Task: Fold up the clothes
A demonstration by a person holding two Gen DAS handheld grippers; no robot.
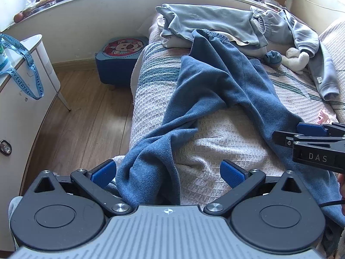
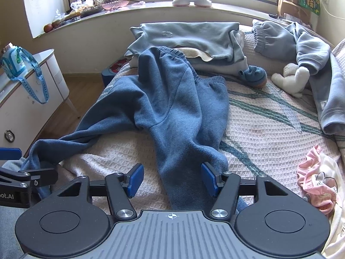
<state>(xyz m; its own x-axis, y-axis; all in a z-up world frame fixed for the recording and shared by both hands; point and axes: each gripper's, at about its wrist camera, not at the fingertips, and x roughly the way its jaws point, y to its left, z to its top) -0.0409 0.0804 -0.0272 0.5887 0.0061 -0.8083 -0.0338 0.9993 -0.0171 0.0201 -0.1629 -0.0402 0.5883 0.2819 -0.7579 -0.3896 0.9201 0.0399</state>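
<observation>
Blue sweatpants lie spread on the bed's woven blanket, waistband toward the window and legs toward me. My left gripper is open over the bed's near left corner. The bunched end of one leg lies between its blue pads, close to the left one. My right gripper is open around the other leg's end; the cloth brushes its right pad but is not pinched. The right gripper's fingertips also show at the right edge of the left wrist view.
A folded pile of light blue clothes, a grey hoodie, a white plush toy and a pink garment share the bed. A white cabinet, a blue stool and wooden floor lie left.
</observation>
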